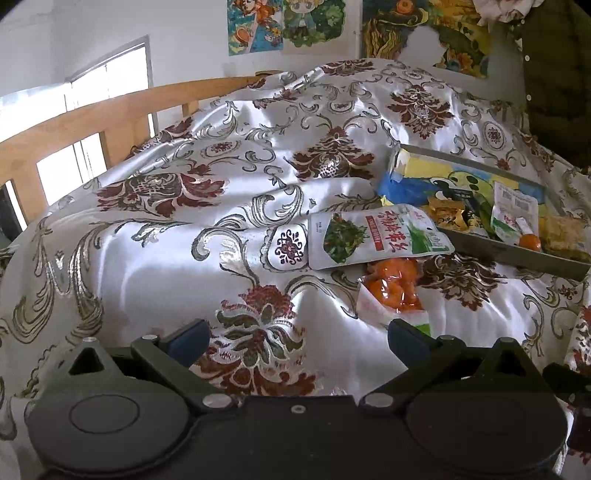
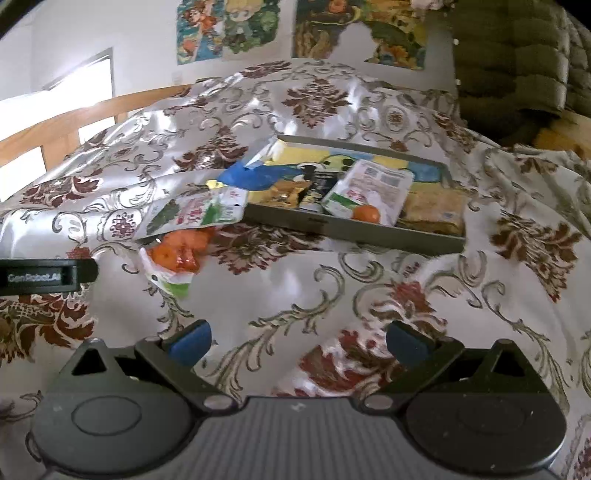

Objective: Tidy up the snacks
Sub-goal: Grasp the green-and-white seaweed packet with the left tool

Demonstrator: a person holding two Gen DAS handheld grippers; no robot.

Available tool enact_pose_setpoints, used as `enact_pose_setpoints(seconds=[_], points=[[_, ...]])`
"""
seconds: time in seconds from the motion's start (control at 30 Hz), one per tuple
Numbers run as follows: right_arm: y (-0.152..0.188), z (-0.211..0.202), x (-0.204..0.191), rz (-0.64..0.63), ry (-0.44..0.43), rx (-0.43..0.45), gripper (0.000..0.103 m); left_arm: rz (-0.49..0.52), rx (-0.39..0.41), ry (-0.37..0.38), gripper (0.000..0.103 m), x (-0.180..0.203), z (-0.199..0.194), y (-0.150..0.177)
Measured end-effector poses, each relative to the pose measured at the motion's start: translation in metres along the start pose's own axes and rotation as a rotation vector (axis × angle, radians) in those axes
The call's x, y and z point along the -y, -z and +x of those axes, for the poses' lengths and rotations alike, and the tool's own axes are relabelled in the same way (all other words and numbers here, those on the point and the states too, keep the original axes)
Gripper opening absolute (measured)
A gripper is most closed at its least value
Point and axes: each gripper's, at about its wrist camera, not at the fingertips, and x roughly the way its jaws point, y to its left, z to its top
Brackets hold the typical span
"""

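Both grippers hover low over a satin bedspread (image 1: 155, 236) with a dark red and grey floral pattern.

Left gripper (image 1: 297, 338): jaws spread wide, nothing between them; only cloth shows in the gap. Ahead and to its right lies a green-and-white snack pouch (image 1: 376, 234) with a picture of greens and red lettering, lying flat on the spread. Its near edge overlaps a clear bag of orange snacks (image 1: 393, 290), which sits just ahead of the right finger; whether the finger touches the bag cannot be told. Farther ahead and right is a shallow grey tray (image 1: 517, 256) with a cartoon-print liner.

Right gripper (image 2: 297, 339): jaws likewise wide apart and empty. From this view the tray lies straight ahead, slightly right, well apart from the fingers. It holds a white pouch (image 2: 369, 188) with an orange round item (image 2: 365, 213) at its near end, a small yellow packet (image 2: 284, 192) to the left, and a pale yellow block-shaped snack (image 2: 434, 210) at the right end. A blue wrapper (image 2: 255, 177) hangs over the tray's left rim. The green-and-white pouch and the orange bag lie ahead and left, outside the tray, the pouch's far corner touching the tray's left end.

A wooden bed rail (image 1: 92, 122) runs beyond the spread at far left. Posters (image 1: 288, 22) hang on the wall behind.
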Motion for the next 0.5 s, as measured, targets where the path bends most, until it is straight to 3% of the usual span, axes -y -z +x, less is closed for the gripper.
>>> enact_pose_setpoints(seconds=[0.23, 0.5], points=[[-0.015, 0.024, -0.02, -0.067, -0.114, -0.02, 0.103, 0.058, 0.005, -0.006, 0.102, -0.007, 0.015, -0.017], [-0.024, 0.055, -0.046, -0.17, -0.233, 0.008, 0.103, 0.204, -0.021, 0.038, 0.102, -0.019, 0.043, -0.044]])
